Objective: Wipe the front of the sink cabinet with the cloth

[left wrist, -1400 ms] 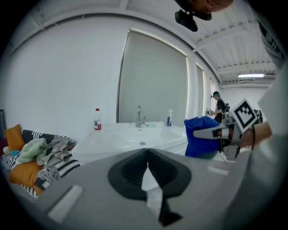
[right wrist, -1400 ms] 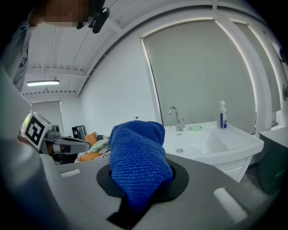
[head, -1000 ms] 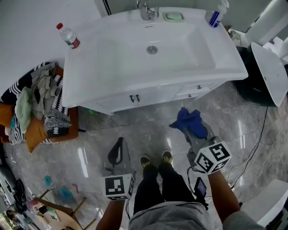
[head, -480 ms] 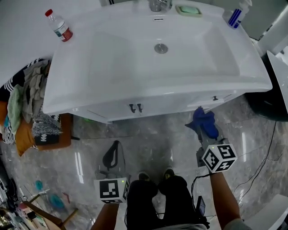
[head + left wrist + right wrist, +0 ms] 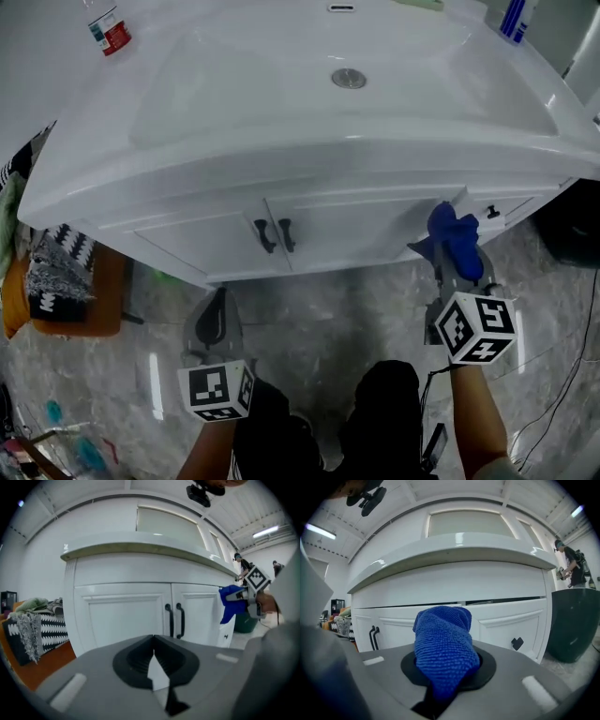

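Clothes (image 5: 56, 267) lie piled in an orange basket (image 5: 101, 298).

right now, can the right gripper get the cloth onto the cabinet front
Probably yes. The right gripper is shut on the blue cloth, which points straight at the white cabinet front with nothing between them. Whether the cloth touches it cannot be told.

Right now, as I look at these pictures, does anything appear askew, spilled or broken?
Nothing looks spilled or broken. The cabinet doors sit shut and straight. Only a heap of patterned textiles on the orange stand at their left looks untidy.
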